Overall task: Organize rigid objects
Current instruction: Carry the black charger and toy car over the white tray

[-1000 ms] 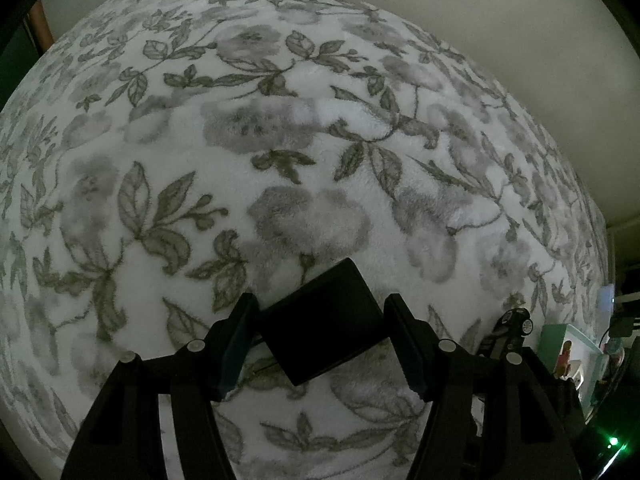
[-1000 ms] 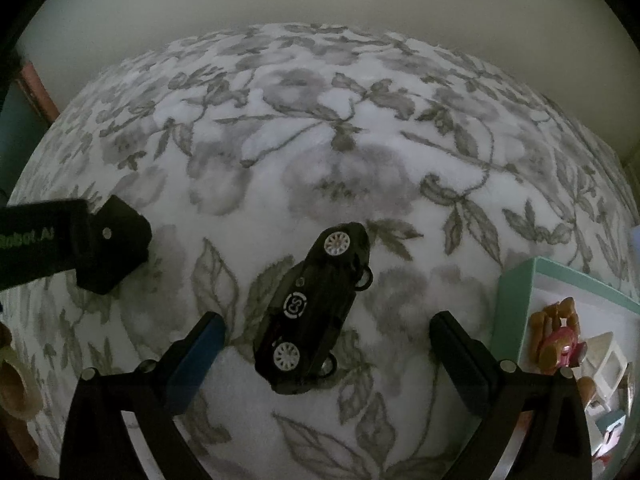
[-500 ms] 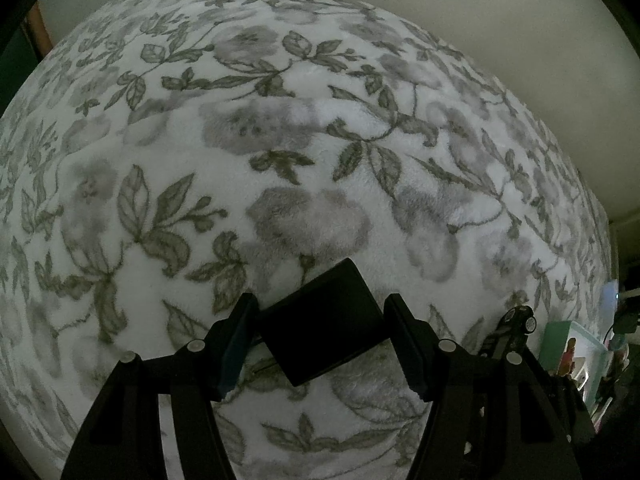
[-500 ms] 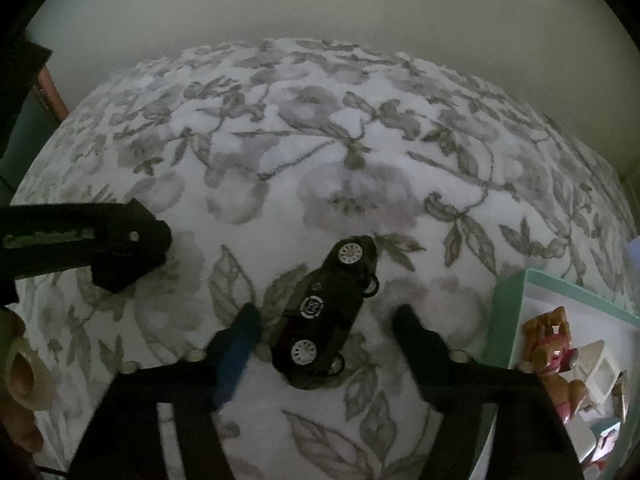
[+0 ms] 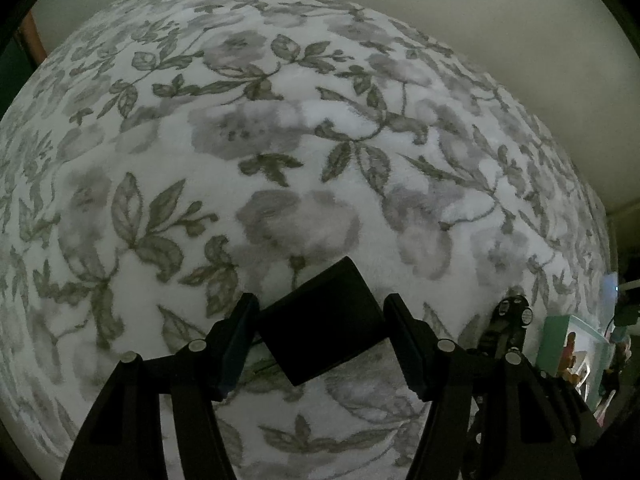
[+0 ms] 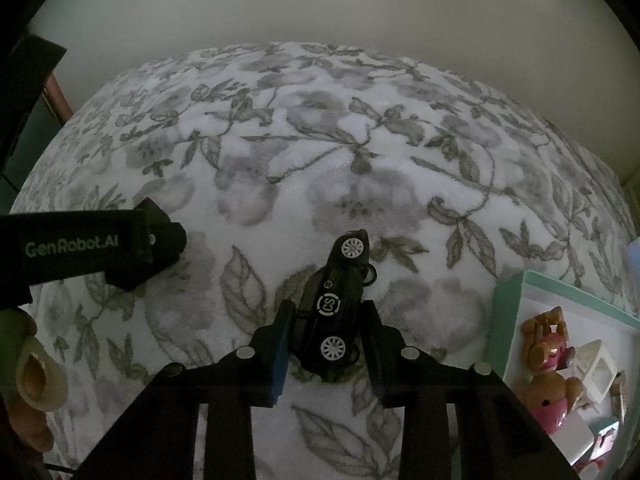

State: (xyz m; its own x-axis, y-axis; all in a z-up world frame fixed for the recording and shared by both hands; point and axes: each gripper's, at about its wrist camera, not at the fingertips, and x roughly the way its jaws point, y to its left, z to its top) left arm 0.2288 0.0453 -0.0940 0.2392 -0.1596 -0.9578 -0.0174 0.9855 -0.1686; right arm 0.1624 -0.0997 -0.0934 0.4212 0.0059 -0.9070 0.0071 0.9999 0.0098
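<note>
A black toy car (image 6: 334,312) lies on its side on the floral blanket (image 6: 320,160), white wheels showing. My right gripper (image 6: 326,344) is shut on its rear half, fingers pressing both sides. The car also shows at the right edge of the left wrist view (image 5: 508,326). My left gripper (image 5: 322,328) is shut on a flat black square block (image 5: 324,324), held tilted just above the blanket. The left gripper also shows in the right wrist view (image 6: 132,244), to the left of the car.
A teal-rimmed white box (image 6: 508,320) stands at the right, holding a brown and pink figure (image 6: 548,364) and white pieces. The box also shows in the left wrist view (image 5: 558,340). A pale wall (image 6: 320,8) runs behind the blanket.
My right gripper has closed from wide open onto the toy car and moved forward over it. The left gripper and its black block have stayed in place.
</note>
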